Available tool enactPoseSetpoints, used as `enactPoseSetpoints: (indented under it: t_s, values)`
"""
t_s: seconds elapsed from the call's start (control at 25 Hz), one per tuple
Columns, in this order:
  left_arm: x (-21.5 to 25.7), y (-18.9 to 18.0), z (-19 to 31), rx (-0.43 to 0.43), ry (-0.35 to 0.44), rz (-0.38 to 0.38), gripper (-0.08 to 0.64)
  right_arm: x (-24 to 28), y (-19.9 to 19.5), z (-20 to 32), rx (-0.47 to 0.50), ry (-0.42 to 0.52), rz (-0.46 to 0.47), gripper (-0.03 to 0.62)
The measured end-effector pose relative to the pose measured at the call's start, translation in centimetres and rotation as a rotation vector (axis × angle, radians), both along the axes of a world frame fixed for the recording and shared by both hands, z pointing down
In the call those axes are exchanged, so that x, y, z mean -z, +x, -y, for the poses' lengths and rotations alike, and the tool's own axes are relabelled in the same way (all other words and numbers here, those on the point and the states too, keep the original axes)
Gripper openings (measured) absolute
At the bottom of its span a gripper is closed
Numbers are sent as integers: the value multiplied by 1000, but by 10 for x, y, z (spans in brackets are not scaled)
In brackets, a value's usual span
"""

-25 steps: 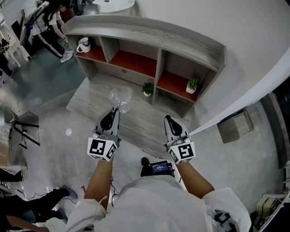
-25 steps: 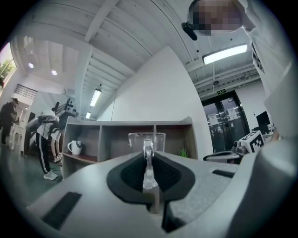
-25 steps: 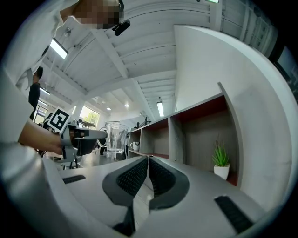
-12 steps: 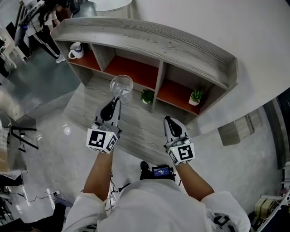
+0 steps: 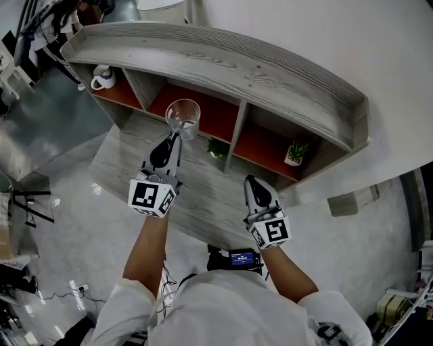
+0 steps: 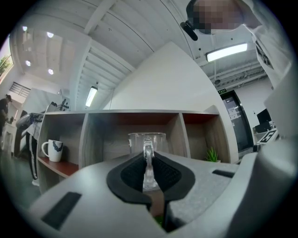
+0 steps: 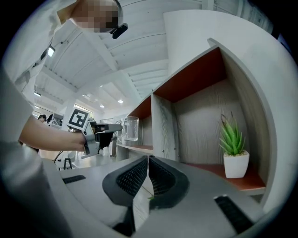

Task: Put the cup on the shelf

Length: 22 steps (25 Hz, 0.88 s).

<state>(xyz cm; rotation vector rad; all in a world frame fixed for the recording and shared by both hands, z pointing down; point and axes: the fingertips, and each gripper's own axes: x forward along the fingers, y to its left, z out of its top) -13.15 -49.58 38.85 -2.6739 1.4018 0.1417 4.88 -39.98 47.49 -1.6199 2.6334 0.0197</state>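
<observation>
A clear glass cup (image 5: 183,118) with a handle hangs in the air in front of the grey wooden shelf (image 5: 223,64), level with its middle compartment (image 5: 203,111). My left gripper (image 5: 173,138) is shut on the cup's handle. In the left gripper view the handle (image 6: 147,163) stands upright between the black pads of my left gripper (image 6: 147,155), and the cup body (image 6: 159,142) rises behind them. My right gripper (image 5: 252,182) is shut and holds nothing, lower and to the right, in front of the right compartment. The right gripper view shows its own jaws (image 7: 147,160) pressed together and the cup (image 7: 131,128) off to the left.
A white mug (image 5: 101,78) stands in the left compartment. One small potted plant (image 5: 218,147) sits on the lower ledge and another plant (image 5: 296,152) in the right compartment. A person (image 5: 64,20) stands at the far left. A curved white wall (image 5: 325,40) runs behind the shelf.
The shelf has come closer and lower in the head view. My left gripper has carried the cup up and forward, from over the ledge to the middle compartment's front. The right gripper has barely moved.
</observation>
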Motion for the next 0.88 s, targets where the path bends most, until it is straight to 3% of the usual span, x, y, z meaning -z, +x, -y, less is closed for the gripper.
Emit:
enactPoseSetpoints:
  t_s: [0.88]
  values:
    - [-17,25,71,-34,-6,38,27,-28,9,22,-23,-63,22,35]
